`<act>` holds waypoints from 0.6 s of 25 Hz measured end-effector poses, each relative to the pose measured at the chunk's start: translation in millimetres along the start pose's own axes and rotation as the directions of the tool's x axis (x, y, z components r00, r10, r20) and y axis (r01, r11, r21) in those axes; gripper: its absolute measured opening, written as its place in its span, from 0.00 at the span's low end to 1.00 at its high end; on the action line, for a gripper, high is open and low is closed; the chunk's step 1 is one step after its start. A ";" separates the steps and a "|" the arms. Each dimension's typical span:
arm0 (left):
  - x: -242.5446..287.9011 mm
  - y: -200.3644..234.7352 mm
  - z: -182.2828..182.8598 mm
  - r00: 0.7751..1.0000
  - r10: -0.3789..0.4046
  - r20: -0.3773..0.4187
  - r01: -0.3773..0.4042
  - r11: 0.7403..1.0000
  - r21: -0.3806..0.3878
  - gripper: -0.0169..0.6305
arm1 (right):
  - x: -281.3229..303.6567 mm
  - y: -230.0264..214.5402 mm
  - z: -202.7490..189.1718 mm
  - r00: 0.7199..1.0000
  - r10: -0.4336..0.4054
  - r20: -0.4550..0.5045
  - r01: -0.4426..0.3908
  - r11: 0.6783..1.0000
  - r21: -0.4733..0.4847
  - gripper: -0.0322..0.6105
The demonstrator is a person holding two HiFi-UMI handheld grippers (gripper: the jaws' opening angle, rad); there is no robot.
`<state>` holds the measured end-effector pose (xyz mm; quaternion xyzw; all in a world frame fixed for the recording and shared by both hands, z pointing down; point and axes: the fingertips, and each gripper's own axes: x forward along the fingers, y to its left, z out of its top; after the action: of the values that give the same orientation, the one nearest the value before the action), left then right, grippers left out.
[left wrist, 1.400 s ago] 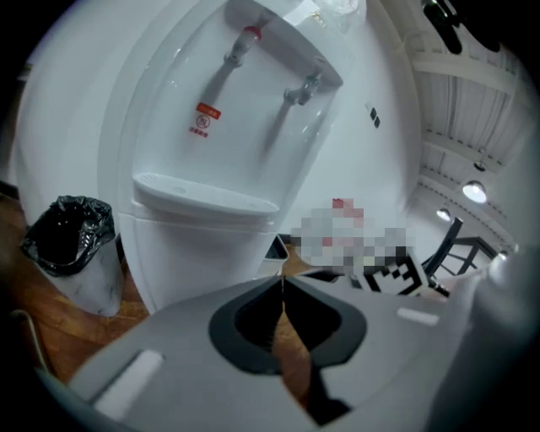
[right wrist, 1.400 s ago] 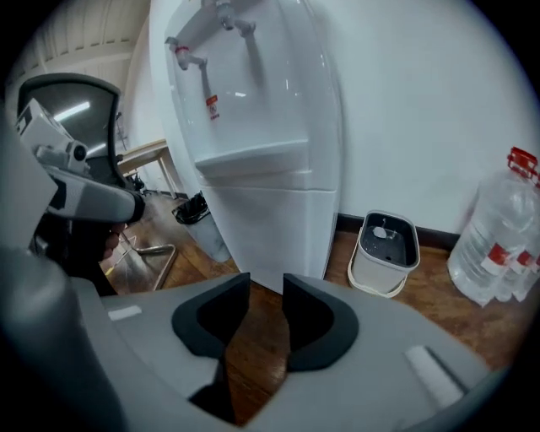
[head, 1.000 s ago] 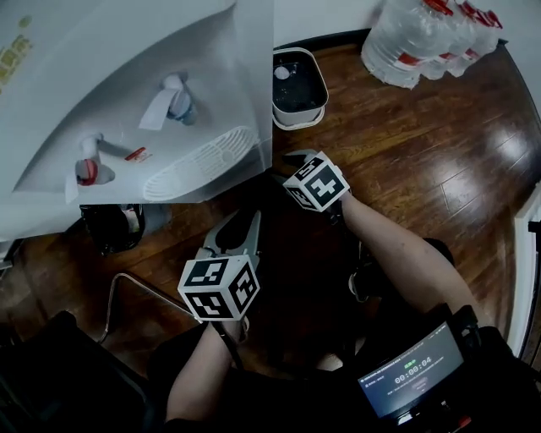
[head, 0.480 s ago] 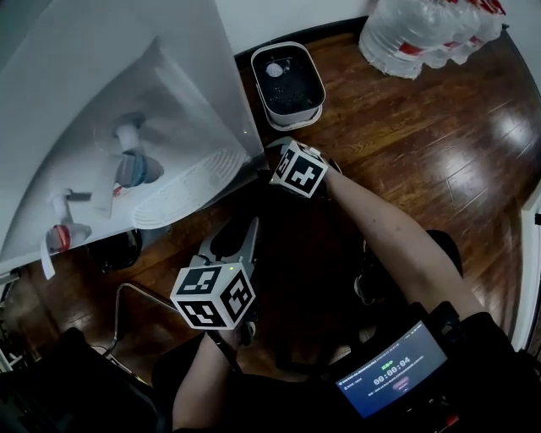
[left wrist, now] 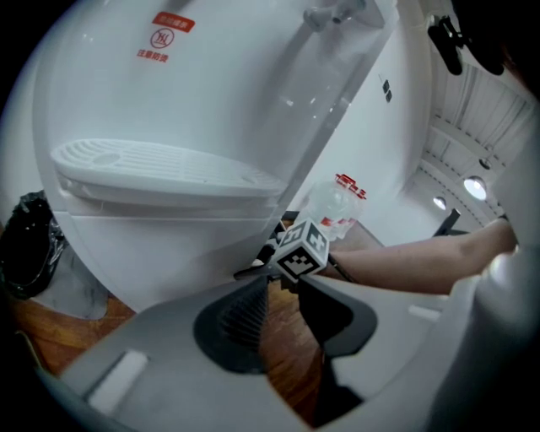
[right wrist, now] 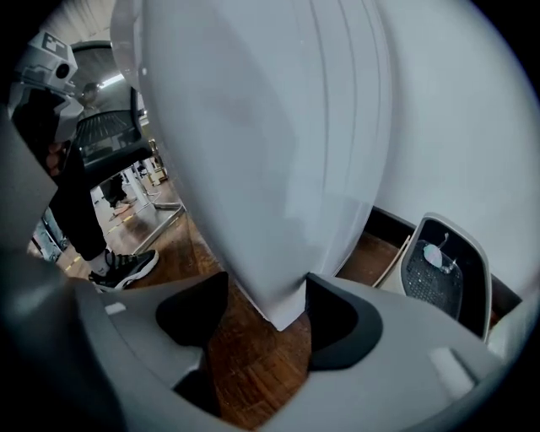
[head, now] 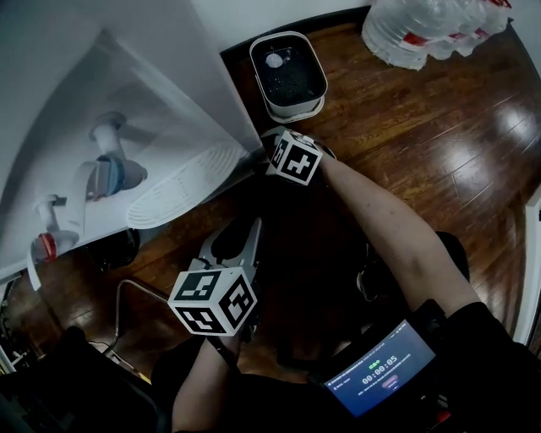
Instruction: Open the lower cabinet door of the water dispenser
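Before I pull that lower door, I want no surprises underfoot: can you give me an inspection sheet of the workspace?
Surface: dark glossy wooden floor.
Job's things: tall white plastic water dispenser; the lower front panel under its white grilled drip tray looks shut.
Clutter: white rounded tub with a dark inside, shrink-wrapped pack of water bottles, black bag, bent metal tube.
Grippers: left gripper open, nothing between its jaws; right gripper open astride the dispenser's lower corner; both have just been opening.
Cables: nothing seen.
Surroundings: white wall behind the dispenser; lit timer screen near the person.
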<state>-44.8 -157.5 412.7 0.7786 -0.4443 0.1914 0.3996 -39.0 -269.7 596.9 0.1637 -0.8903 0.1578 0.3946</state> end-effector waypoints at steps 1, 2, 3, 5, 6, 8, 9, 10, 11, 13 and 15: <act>-0.3 -0.3 0.0 1.000 -0.001 0.000 0.001 1.000 -0.001 0.23 | -0.8 1.2 -0.6 1.000 -0.001 0.002 0.001 1.000 0.013 0.50; -0.8 -1.3 0.3 1.000 -0.003 0.001 0.003 1.000 -0.003 0.23 | -1.8 2.3 -1.8 1.000 -0.001 0.003 0.001 1.000 0.027 0.48; -1.5 -2.6 1.1 1.000 -0.006 0.004 0.006 1.000 -0.004 0.23 | -2.8 3.0 -2.8 1.000 -0.003 0.004 0.003 0.999 0.039 0.47; -4.0 -4.5 3.0 1.000 -0.010 0.013 0.010 1.000 -0.004 0.23 | -4.1 3.7 -2.8 1.000 -0.010 0.000 0.010 0.999 0.050 0.47; -5.7 -5.0 3.0 1.000 -0.011 0.016 0.011 1.000 -0.005 0.23 | -4.5 4.8 -2.7 1.000 -0.010 -0.004 0.011 0.999 0.050 0.47; -9.3 -5.9 0.2 1.000 -0.012 0.015 0.012 1.000 -0.007 0.23 | -7.2 9.4 -5.9 1.000 -0.004 -0.014 0.004 0.999 0.042 0.46; -11.1 -5.9 -2.0 1.000 -0.011 0.013 0.011 1.000 -0.008 0.23 | -9.5 12.8 -9.2 1.000 0.001 -0.019 0.000 0.999 0.034 0.45; -12.8 -5.8 -4.2 1.000 -0.008 0.011 0.008 1.000 -0.009 0.23 | -11.8 16.9 -12.7 1.000 0.004 -0.025 -0.003 1.000 0.027 0.44; -14.8 -5.7 -5.8 1.000 -0.005 0.012 0.006 1.000 -0.013 0.23 | -13.7 21.4 -15.9 0.999 0.002 -0.032 -0.001 1.000 0.022 0.43; -18.7 -7.3 -7.0 1.000 -0.004 0.024 0.004 1.000 -0.023 0.23 | -16.5 30.6 -23.3 0.999 -0.012 -0.040 0.013 1.000 0.021 0.42; -23.1 -11.3 -6.9 0.999 -0.005 0.040 0.006 1.000 -0.019 0.23 | -19.2 40.1 -32.2 0.999 -0.024 -0.046 0.025 0.999 0.029 0.40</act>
<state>-47.1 -136.3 396.7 0.7798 -0.4519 0.1703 0.3984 -22.5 -217.4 596.9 0.1766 -0.8765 0.1696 0.4145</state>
